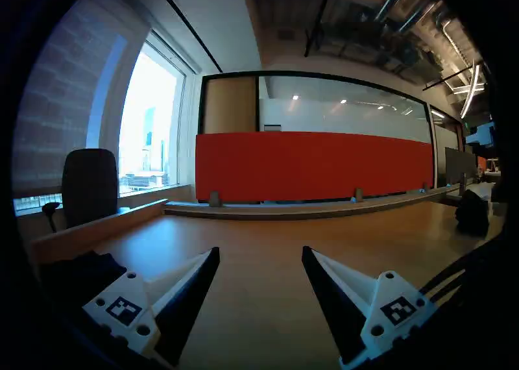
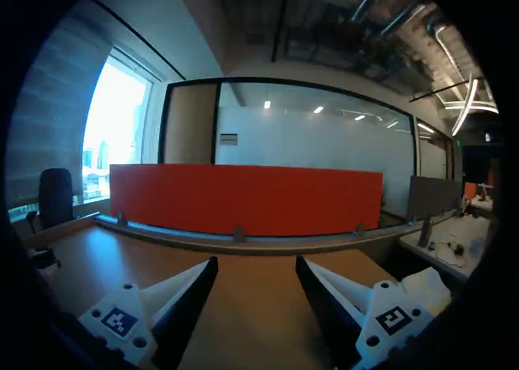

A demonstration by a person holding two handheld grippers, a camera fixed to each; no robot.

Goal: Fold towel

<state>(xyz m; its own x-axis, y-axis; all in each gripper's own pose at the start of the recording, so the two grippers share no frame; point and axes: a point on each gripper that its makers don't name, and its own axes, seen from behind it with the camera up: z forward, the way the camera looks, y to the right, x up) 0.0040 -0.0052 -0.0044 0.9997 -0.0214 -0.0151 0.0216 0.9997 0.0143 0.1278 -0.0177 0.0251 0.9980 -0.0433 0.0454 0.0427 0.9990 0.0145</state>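
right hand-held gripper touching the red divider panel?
Apart. The right gripper view shows the right hand-held gripper, jaws open, with bare wooden desk lying between its fingertips and the red divider panel.

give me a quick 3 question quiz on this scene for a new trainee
1. True or false: the left gripper and the right gripper are both shut.
2. What colour is the divider panel behind the desk? A blue, B red, C green.
3. Fill in: near the window stands a black office ____.
Key: 1 false, both are open and hold nothing; 2 B; 3 chair.
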